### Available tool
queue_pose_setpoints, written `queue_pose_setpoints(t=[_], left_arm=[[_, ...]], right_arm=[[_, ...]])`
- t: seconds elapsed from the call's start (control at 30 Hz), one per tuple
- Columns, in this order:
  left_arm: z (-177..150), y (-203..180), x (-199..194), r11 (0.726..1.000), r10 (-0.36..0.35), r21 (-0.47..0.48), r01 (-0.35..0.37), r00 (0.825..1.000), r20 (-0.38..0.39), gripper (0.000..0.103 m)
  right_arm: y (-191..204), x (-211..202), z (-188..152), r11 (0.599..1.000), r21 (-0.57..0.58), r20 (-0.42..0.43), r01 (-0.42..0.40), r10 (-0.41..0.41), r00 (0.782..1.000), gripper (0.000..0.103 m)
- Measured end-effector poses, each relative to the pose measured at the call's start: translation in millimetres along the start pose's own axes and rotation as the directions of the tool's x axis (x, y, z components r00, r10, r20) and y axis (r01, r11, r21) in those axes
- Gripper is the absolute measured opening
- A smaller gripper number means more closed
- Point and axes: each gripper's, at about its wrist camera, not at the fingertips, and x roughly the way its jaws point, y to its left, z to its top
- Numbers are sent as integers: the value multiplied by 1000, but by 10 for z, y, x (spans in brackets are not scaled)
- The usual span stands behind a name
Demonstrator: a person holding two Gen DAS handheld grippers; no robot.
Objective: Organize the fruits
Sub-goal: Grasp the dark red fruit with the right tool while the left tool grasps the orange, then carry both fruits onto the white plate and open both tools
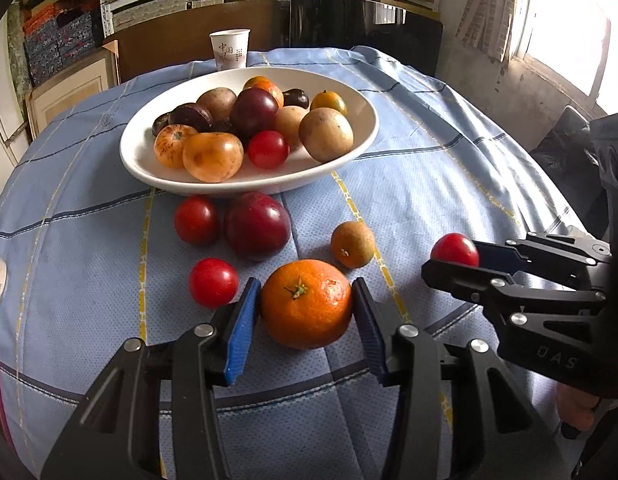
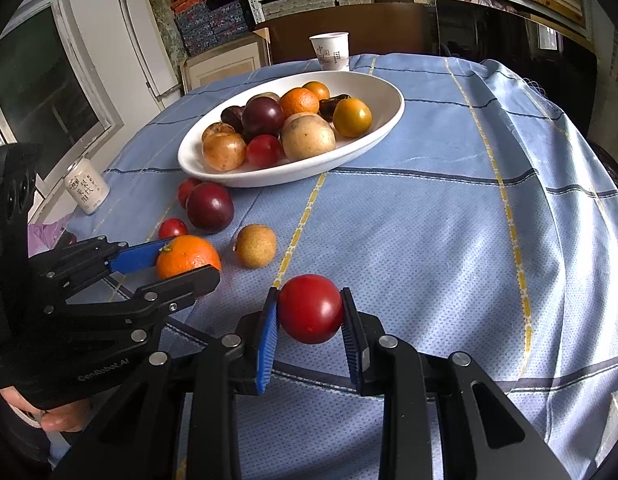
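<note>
Glossy white ceramic bowl (image 1: 349, 152) on matt woven cloth (image 1: 429, 184); orange (image 1: 305, 304) skin dimpled.

one bowl (image 1: 349, 152) — one paper cup (image 1: 229, 50) — two grippers.

A big orange (image 1: 306, 304) sits on the blue cloth. A small red tomato (image 2: 310, 314) is near it. More fruit fills the white bowl (image 1: 149, 168).
</note>
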Motion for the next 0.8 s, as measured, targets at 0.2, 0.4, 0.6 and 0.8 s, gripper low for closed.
queue_pose_setpoints(t=[0.2,0.4,0.6,0.8], left_arm=[[-3,38,-88,1000,1,-19,0,1000,27,46],[-15,88,-282,999,-10,-37,14,997,83,46],[165,441,-447,989,-58,-128,74,991,124,46],[615,719,-425,992,18,-127,1,988,154,46]], right_arm=[[30,-14,-6,1000,-22,21,12,-12,1000,30],[93,-68,-5,998,-60,66,-2,6,998,30],[131,-179,205,997,-69,137,-28,37,990,30],[109,-136,684,998,-54,209,-28,38,977,30]])
